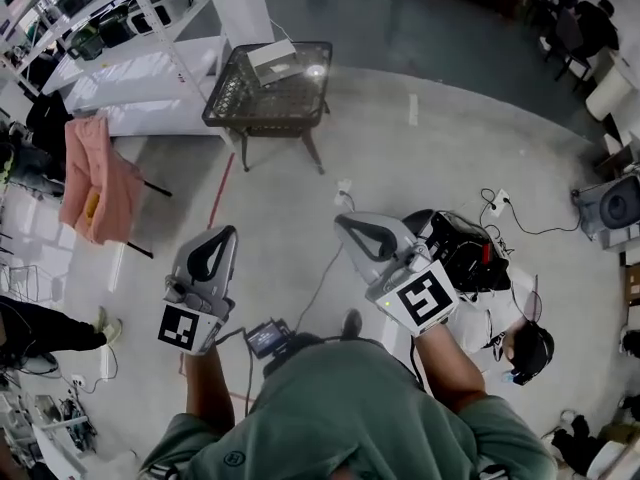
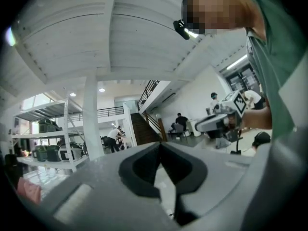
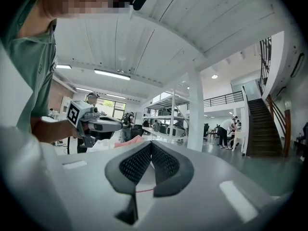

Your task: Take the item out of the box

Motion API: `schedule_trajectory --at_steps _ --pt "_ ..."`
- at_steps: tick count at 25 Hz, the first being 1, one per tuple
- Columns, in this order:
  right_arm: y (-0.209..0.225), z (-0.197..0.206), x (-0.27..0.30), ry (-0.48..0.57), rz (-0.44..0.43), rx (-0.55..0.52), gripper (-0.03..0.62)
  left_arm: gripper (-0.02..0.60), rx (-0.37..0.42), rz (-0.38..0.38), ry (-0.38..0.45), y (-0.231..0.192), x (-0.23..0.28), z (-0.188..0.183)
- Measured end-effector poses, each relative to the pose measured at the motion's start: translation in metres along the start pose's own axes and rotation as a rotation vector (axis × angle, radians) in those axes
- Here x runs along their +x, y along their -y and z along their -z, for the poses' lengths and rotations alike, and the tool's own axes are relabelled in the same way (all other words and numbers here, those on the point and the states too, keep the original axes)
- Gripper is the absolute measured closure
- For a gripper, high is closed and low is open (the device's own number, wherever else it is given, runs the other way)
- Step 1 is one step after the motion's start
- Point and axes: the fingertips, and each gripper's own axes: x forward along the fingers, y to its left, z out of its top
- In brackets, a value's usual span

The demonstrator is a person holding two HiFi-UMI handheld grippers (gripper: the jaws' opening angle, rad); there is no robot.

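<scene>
A white box (image 1: 272, 60) lies on a dark wicker table (image 1: 232, 103) far ahead, with a small pale round thing (image 1: 315, 70) beside it. Both grippers are held close to the person's chest, well short of the table and pointing roughly towards it. My left gripper (image 1: 226, 232) is shut with nothing in it; in its own view the jaws (image 2: 160, 146) meet against a background of ceiling and hall. My right gripper (image 1: 346, 219) is likewise shut and empty, its ribbed pads (image 3: 137, 163) pressed together. Each gripper shows in the other's view: the right gripper (image 2: 219, 121) and the left gripper (image 3: 96, 124).
A pink cloth (image 1: 95, 178) hangs on a stand at the left, with white shelving (image 1: 120, 28) behind it. A black bag with gear (image 1: 465, 248) and cables (image 1: 520, 223) lie on the floor to the right. A speaker (image 1: 620, 203) stands at the right edge.
</scene>
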Motion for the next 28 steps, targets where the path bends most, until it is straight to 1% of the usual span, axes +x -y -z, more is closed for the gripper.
schedule_trajectory --at_steps 3,7,10,15,22,25,28 --pt "0.021 -0.002 0.002 0.025 -0.005 0.009 0.588 0.578 0.019 -0.001 -0.021 -0.002 0.017 -0.007" --pt "0.034 0.001 0.0 0.025 -0.007 0.023 0.588 0.578 0.042 -0.028 -0.019 -0.01 0.025 -0.015" --pt "0.047 0.005 0.005 0.019 -0.009 0.032 0.588 0.578 0.037 -0.029 -0.018 -0.017 0.041 -0.013" --pt "0.076 0.015 0.024 0.004 0.013 0.034 0.588 0.578 0.026 -0.002 -0.016 -0.034 0.073 0.001" --pt "0.115 0.018 0.075 -0.024 0.061 0.021 0.588 0.578 0.004 0.033 0.001 -0.092 0.117 0.023" --pt "0.128 0.02 0.108 -0.042 0.076 0.01 0.588 0.578 -0.008 0.043 0.023 -0.125 0.132 0.031" --pt "0.138 0.018 0.145 -0.048 0.09 0.011 0.588 0.578 -0.024 0.058 0.026 -0.162 0.144 0.044"
